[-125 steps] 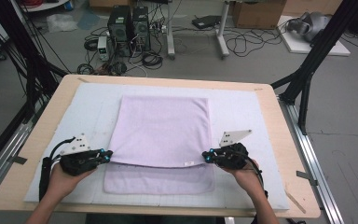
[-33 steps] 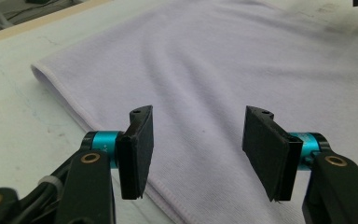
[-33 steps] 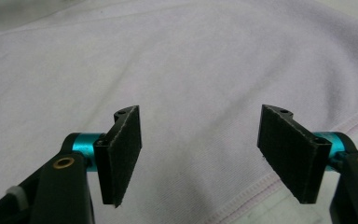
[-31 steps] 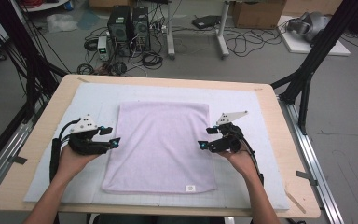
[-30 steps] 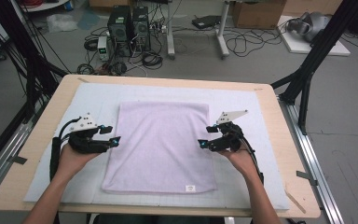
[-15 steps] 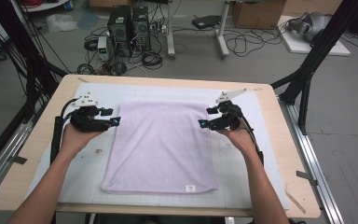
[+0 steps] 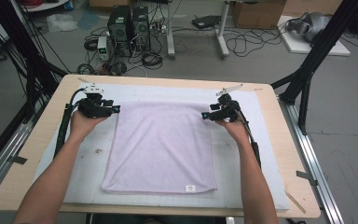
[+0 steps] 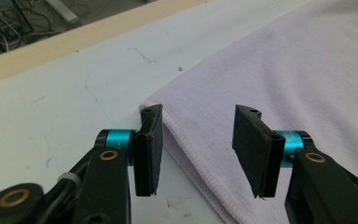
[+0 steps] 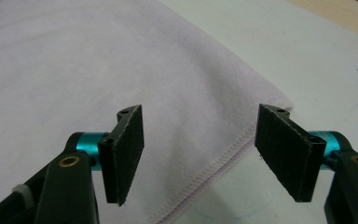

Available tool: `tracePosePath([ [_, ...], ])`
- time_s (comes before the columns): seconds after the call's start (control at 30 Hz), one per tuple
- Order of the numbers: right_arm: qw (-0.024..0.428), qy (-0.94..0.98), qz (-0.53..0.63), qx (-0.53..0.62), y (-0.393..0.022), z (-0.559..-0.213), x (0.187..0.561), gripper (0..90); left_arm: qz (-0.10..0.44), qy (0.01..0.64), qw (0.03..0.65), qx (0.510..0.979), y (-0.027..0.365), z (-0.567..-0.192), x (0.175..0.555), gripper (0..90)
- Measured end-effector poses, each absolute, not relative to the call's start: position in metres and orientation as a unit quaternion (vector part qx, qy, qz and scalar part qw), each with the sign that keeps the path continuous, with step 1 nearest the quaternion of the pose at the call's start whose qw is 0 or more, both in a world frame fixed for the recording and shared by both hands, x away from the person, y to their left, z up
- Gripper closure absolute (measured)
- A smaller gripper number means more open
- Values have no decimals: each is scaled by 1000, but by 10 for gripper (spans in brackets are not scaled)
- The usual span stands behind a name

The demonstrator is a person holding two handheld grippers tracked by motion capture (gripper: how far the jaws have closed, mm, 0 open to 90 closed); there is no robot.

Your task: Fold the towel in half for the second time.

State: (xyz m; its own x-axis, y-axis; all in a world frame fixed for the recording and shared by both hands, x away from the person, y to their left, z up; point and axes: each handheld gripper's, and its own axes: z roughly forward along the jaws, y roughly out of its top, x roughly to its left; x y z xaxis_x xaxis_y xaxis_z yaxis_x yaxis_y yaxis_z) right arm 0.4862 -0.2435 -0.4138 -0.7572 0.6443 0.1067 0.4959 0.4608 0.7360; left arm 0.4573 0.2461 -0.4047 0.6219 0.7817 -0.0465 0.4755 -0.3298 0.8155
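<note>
Towel (image 7: 161,147), lilac terry, folded double, flat on white mat (image 7: 261,154) at middle of table (image 7: 289,140); small label near front edge. Judged soft, light, limp; likely to sag and drape once lifted; hemmed edge gives firmest purchase. Best taken at both far corners together.

Left gripper (image 8: 198,140): jaws parted, straddling far left corner of towel, holding nothing.

Right gripper (image 9: 200,149): jaws parted wide over far right corner, stitched hem between them, holding nothing.

Forearms stretched forward, grippers level, turned inward toward each other.
</note>
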Motion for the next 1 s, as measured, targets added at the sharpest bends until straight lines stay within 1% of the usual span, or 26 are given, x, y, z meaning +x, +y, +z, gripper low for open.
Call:
tracePosePath([
  [0.1, 105, 850, 386, 342, -242, -420, 490, 326, 188, 407, 411, 794, 243, -417, 465, 531],
  [0.23, 122, 843, 382, 359, -248, -426, 496, 337, 177, 435, 399, 787, 242, -433, 476, 532],
  [0.37, 123, 839, 377, 372, -253, -434, 500, 355, 172, 449, 387, 787, 238, -444, 481, 514],
  [0.43, 119, 838, 373, 380, -254, -439, 502, 364, 180, 448, 386, 786, 235, -447, 482, 531],
  [0.5, 115, 839, 370, 382, -253, -444, 504, 376, 176, 448, 390, 785, 234, -447, 482, 622],
  [0.53, 118, 839, 367, 384, -252, -444, 504, 403, 169, 450, 392, 784, 234, -446, 482, 672],
  [0.57, 122, 838, 365, 387, -252, -443, 504, 446, 159, 451, 394, 785, 234, -446, 483, 756],
  [0.6, 122, 838, 362, 389, -251, -442, 503, 512, 155, 450, 394, 786, 233, -445, 483, 804],
  [0.63, 111, 841, 365, 385, -251, -442, 503, 611, 159, 446, 387, 791, 231, -444, 483, 835],
  [0.73, 94, 852, 364, 363, -244, -440, 503, 775, 162, 442, 375, 799, 229, -441, 484, 852],
  [0.8, 80, 853, 368, 361, -244, -440, 503, 833, 165, 441, 372, 800, 228, -441, 483, 858],
  [1.0, 67, 848, 377, 368, -248, -439, 504, 856, 174, 437, 377, 798, 230, -436, 482, 861],
])
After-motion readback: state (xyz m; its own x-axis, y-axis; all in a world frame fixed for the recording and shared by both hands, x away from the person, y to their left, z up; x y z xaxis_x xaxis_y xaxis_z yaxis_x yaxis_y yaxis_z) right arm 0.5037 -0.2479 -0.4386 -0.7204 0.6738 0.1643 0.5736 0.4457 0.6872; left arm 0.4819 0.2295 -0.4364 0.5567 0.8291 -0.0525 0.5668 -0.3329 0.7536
